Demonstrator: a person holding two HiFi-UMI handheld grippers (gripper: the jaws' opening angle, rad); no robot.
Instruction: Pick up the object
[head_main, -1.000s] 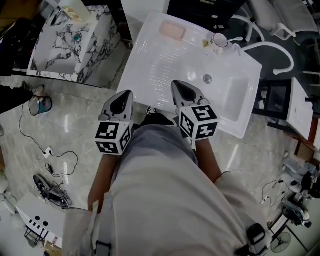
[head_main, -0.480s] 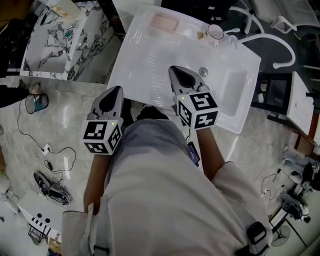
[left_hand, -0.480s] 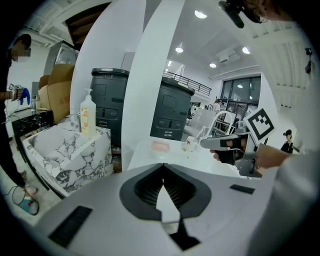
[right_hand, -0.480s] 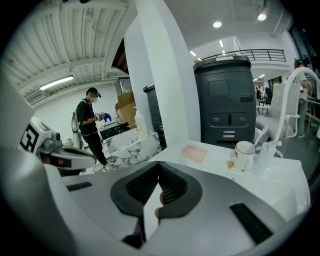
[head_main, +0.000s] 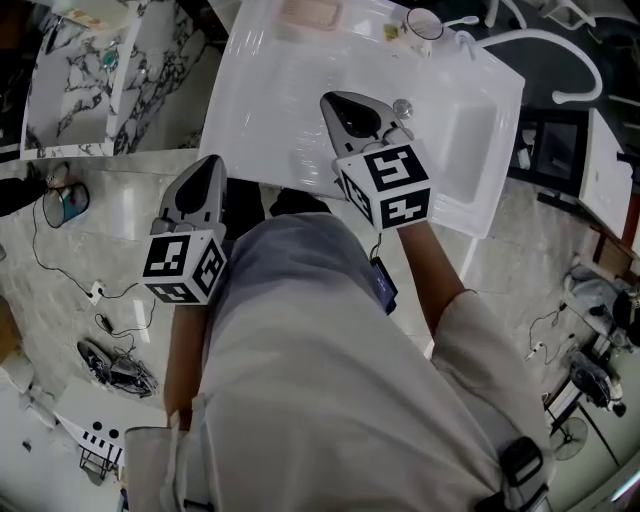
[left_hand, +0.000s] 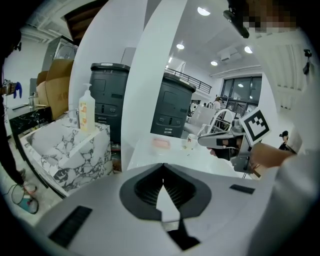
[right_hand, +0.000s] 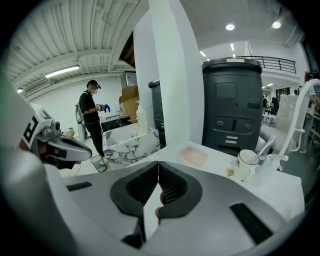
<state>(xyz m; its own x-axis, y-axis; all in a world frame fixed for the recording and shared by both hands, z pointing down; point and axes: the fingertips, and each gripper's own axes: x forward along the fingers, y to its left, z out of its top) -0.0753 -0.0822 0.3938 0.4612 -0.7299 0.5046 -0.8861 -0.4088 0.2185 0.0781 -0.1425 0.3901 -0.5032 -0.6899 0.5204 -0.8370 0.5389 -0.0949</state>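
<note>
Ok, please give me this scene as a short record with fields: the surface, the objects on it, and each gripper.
surface: white counter with a basin
objects: flat pink object and cup, both at the far edge
left gripper: shut, empty, by the counter's near corner
right gripper: shut, empty, above the counter

We record a loose, pale grey-beige garment (head_main: 300, 380) over the torso, with short sleeves (head_main: 480, 325). A black strap (head_main: 520, 462) with a buckle shows at the lower right of the frame. A small dark-blue item (head_main: 383, 283) hangs at the waist; we cannot tell what it is. The left gripper (head_main: 212, 165) and right gripper (head_main: 337, 100) have pale grey shells tapering to a point around a dark recess. Each bears a white cube (head_main: 185, 267) with black square markers. Ribbed black pads (left_hand: 148, 186) and black rectangular slots (left_hand: 70, 226) mark the shells.
</note>
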